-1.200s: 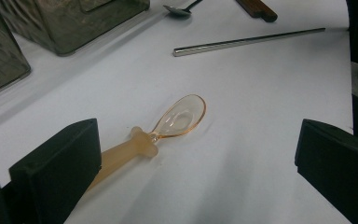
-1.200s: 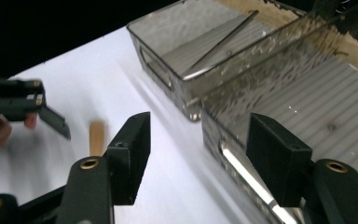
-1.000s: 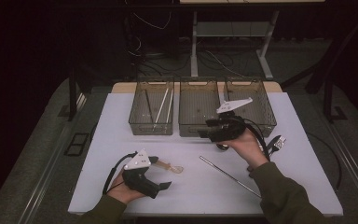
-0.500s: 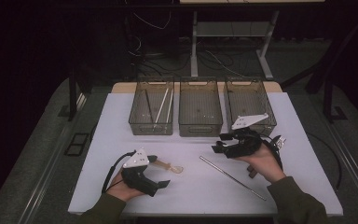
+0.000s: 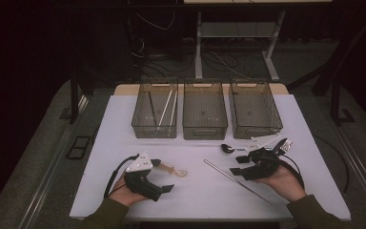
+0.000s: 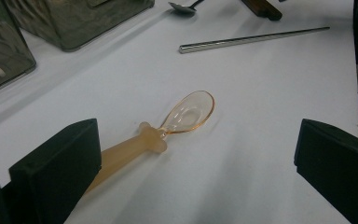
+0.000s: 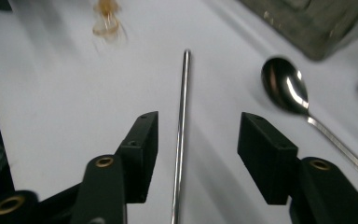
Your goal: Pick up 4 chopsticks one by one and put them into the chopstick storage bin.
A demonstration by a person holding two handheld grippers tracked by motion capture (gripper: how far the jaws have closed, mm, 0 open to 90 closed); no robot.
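Right tool (image 7: 193, 156) straddles a metal rod (image 7: 182, 126) on the white table (image 5: 314, 143).

Three clear bins (image 5: 205, 116) are set in a row at the far edge of the white table (image 5: 124, 129); pale chopsticks (image 5: 166, 109) are held in the left bin. A fork (image 5: 286, 144) is seen at right.

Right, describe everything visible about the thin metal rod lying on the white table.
The thin, straight, shiny metal rod lies flat on the white table, running diagonally in the high view. It looks like polished steel, round in section and plain along its length. The right gripper straddles it, its jaws just closing from either side; neither black pad touches it yet. A silver spoon lies apart, beside it.
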